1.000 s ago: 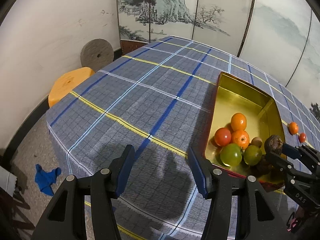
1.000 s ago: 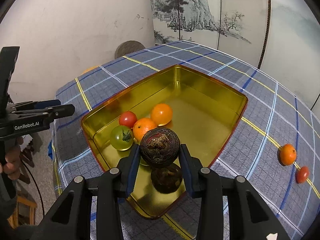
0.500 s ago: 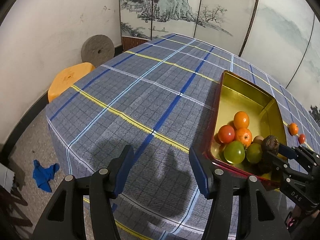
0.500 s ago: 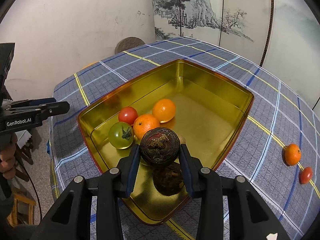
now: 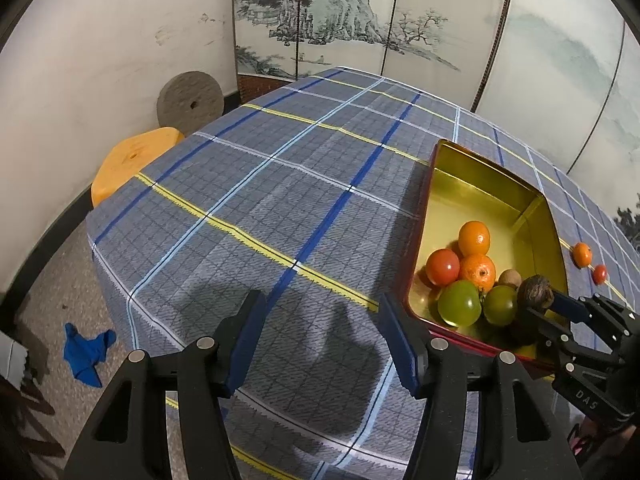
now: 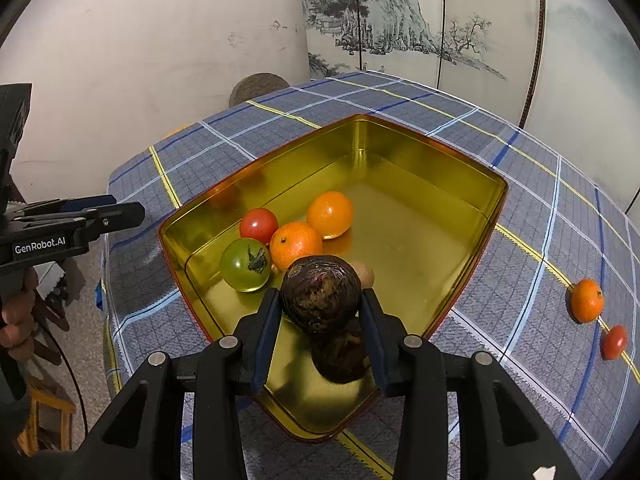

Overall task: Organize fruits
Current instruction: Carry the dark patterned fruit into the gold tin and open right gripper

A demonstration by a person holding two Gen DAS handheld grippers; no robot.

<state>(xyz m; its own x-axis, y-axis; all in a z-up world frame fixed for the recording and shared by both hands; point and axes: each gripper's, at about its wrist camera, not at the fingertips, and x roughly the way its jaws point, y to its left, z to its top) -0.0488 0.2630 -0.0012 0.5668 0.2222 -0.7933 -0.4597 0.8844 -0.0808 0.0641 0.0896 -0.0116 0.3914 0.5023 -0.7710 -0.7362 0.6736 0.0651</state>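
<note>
My right gripper [image 6: 320, 304] is shut on a dark brown wrinkled fruit [image 6: 320, 292] and holds it over the near corner of the gold tin [image 6: 424, 160]. A second dark fruit [image 6: 340, 356] lies in the tin just below. The tin also holds two oranges [image 6: 330, 214], a red tomato [image 6: 259, 224], green tomatoes [image 6: 245, 264] and a small brown nut [image 6: 366, 274]. An orange [image 6: 586, 300] and a red tomato [image 6: 614, 342] lie on the cloth to the right. My left gripper [image 5: 320, 340] is open and empty over the cloth, left of the tin [image 5: 484, 168].
The table has a blue plaid cloth [image 5: 260, 200]. An orange stool [image 5: 132, 160] and a grey stone wheel [image 5: 190, 98] stand by the wall. A blue rag [image 5: 88, 352] lies on the floor. A painted screen [image 5: 360, 12] stands behind.
My right gripper has moved a little closer to the tin with the dark fruit, which has tilted in the jaws. My left gripper has drifted slightly back and left.
</note>
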